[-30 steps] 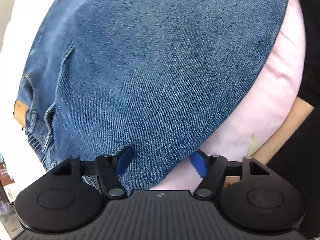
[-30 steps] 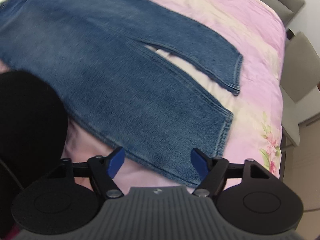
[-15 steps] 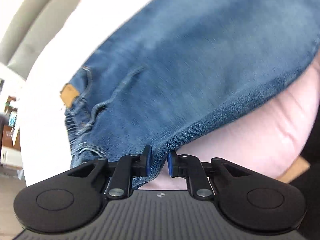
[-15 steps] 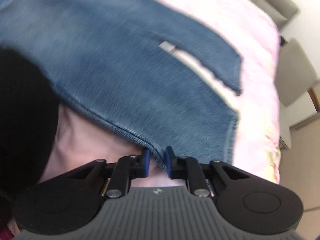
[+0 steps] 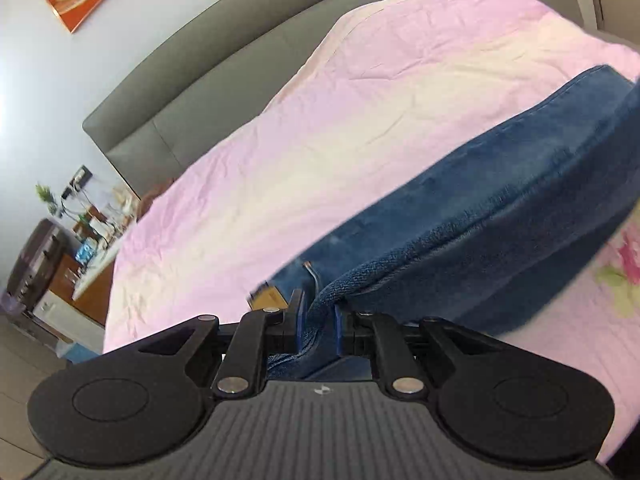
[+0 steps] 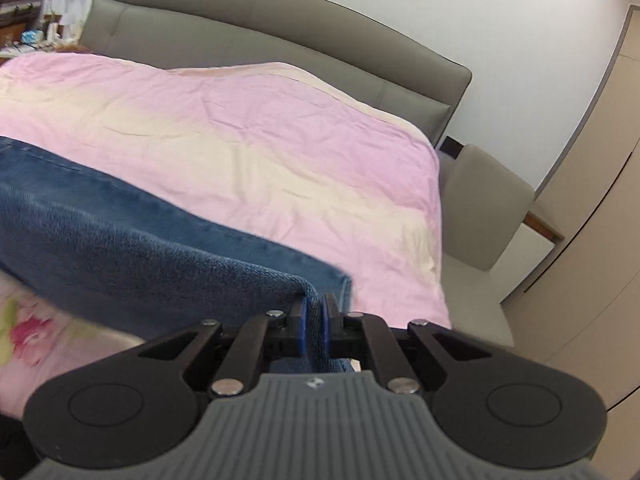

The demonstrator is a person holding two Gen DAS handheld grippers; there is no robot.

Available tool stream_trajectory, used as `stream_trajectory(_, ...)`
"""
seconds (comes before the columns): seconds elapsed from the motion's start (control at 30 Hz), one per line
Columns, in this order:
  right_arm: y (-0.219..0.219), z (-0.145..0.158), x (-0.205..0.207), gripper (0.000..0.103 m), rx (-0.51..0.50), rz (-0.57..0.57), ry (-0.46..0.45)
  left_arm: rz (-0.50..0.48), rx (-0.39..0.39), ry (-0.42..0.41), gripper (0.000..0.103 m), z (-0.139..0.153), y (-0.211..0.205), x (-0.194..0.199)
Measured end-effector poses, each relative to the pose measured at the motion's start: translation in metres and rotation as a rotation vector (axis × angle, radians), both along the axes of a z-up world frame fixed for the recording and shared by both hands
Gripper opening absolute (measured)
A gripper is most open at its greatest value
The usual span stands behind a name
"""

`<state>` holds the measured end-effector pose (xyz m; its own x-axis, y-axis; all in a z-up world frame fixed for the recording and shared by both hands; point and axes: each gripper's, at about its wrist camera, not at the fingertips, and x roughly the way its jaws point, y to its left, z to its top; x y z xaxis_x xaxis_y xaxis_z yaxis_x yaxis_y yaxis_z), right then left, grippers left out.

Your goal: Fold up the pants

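**Both grippers clamped on raised jeans edge; fold in progress, risks noted**

Left gripper point(image 5: 318, 326): jaws closed on a bunched section of the jeans point(image 5: 500, 216) close to the waistband, with a tan label point(image 5: 269, 298) showing just beside the pads. Denim fills the gap between the pads.

Right gripper point(image 6: 314, 326): jaws closed tight on a thin seam edge of the same jeans point(image 6: 120, 240), toward the hem end of the leg.

Location of garment: the near long edge is held clear of the pink bedspread point(image 5: 320, 128), stretched between the two grippers. The rest lies across the bed's near half, well apart from the grey headboard point(image 6: 280, 20). The near corner of the bed carries a floral print point(image 6: 28, 332).

Judged step: carrying the near edge over toward the far edge to lay one leg on the other.

Risks:
- The right grip takes only a narrow strip of seam; the hanging weight could pull it free.
- Uneven travel of the two grippers would skew the fold and misalign the legs.
- Slack in the span may sag and crease underneath.
- The lower layer may drag across the smooth bedspread, shifting the garment.
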<state>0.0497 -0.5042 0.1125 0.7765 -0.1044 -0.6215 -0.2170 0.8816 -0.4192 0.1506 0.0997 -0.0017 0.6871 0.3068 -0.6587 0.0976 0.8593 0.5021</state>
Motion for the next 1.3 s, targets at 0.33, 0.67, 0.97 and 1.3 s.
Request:
stream_trajectory(0.33,0.011,-0.079,0.157,0.000,-0.112,-0.035,0.138,0.025,0.032,0.054,0.014,-0.046,0.008,0.127)
stream_trajectory(0.67,0.039,-0.179,0.271,0.000,-0.216,0.025,0.302,0.058,0.024,0.230,0.014,-0.146,0.028,0.203)
stream_trajectory(0.97,0.039,-0.188,0.264,0.000,-0.228,0.041,0.269,0.069,-0.045,0.159,0.013,-0.145,0.050,0.173)
stream_trajectory(1.3,0.049,-0.169,0.280,0.000,-0.211,-0.029,0.212,0.119,-0.088,0.093,0.014,-0.109,0.057,0.163)
